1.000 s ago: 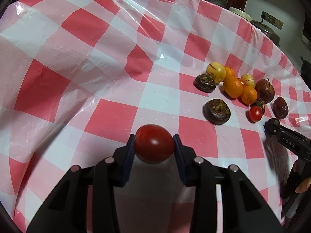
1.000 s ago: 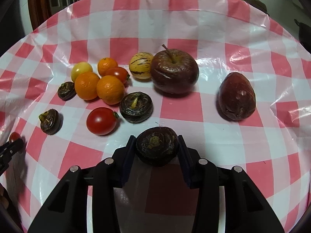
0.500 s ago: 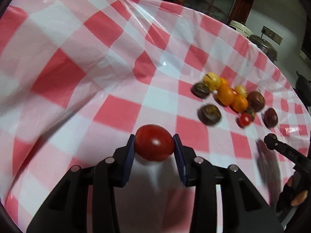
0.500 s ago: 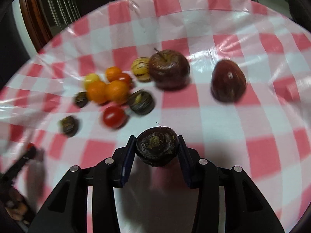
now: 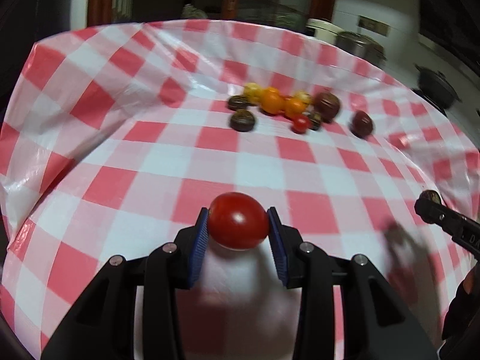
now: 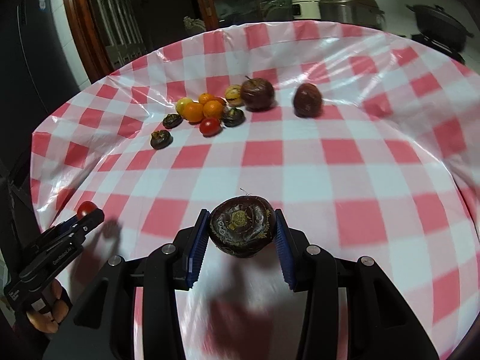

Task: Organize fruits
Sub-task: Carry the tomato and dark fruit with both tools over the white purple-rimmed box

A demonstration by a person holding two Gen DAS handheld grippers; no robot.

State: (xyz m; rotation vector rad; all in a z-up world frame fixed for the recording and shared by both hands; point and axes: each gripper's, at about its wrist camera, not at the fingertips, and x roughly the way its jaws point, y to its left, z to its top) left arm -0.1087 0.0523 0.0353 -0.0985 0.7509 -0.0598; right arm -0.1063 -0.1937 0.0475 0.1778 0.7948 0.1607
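My left gripper [image 5: 237, 225] is shut on a red tomato [image 5: 238, 220] and holds it above the near part of the red-and-white checked table [image 5: 150, 162]. My right gripper [image 6: 241, 231] is shut on a dark purple mangosteen [image 6: 242, 226], also lifted. A cluster of fruit lies far off: oranges [image 6: 204, 109], a second tomato [image 6: 209, 126], several mangosteens [image 6: 161, 139], a striped yellow fruit [image 6: 234, 94], a dark apple [image 6: 257, 93] and a dark red fruit [image 6: 307, 100]. The left gripper also shows in the right wrist view [image 6: 90, 214], the right one in the left wrist view [image 5: 427, 202].
The table edge runs along the far side, with a wooden cabinet [image 6: 99, 30] behind it. Metal pots and a rice cooker [image 6: 348, 7] stand on a counter at the back right. A black pan [image 6: 438, 25] sits further right.
Both grippers have pulled back and up from the fruit cluster, each still holding its fruit. The cluster now looks smaller and further away in both views.
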